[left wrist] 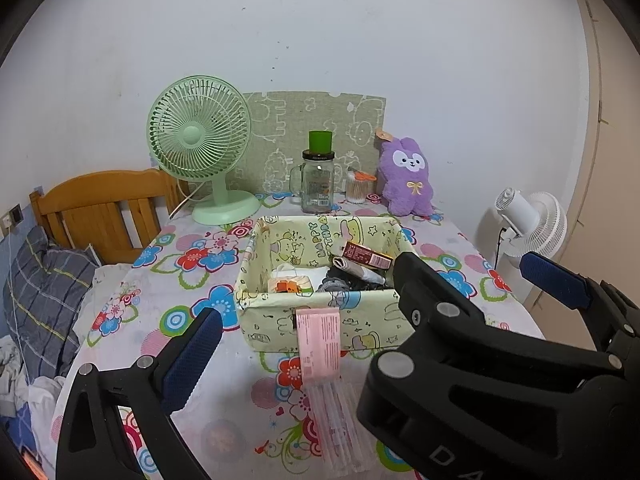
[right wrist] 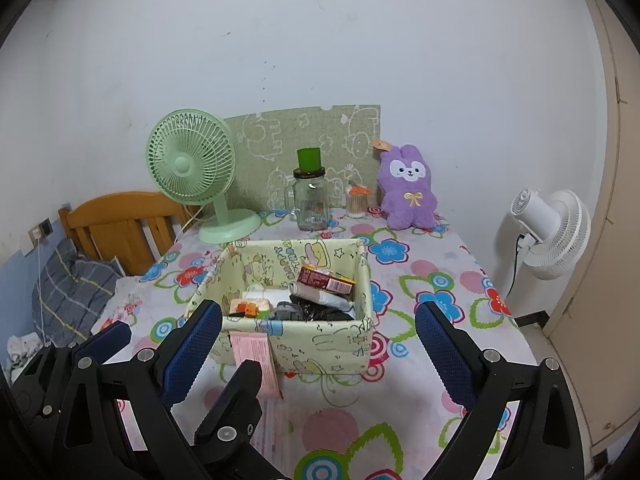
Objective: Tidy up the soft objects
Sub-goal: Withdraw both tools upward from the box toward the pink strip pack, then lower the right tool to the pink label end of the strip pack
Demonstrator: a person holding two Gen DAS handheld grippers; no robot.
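A yellow cartoon fabric box (left wrist: 352, 322) (right wrist: 328, 340) stands mid-table, holding rolled socks (left wrist: 352, 270) (right wrist: 316, 294), a brown carton (left wrist: 366, 256) (right wrist: 326, 278) and small packets. A pink packet (left wrist: 320, 344) (right wrist: 256, 356) leans on its front wall. A purple plush rabbit (left wrist: 408, 178) (right wrist: 408, 188) sits upright at the back right. My left gripper (left wrist: 304, 344) is open and empty, just before the box. My right gripper (right wrist: 320, 356) is open and empty, its fingers either side of the box front. The right gripper also shows in the left wrist view (left wrist: 472, 280).
A green desk fan (left wrist: 200, 136) (right wrist: 192, 160), a glass jar with green lid (left wrist: 318, 180) (right wrist: 311, 196) and a cotton-swab cup (left wrist: 356, 188) (right wrist: 356, 202) stand along the back. A white fan (right wrist: 556, 232) stands off the right edge. A bed with wooden headboard (left wrist: 100, 204) lies left.
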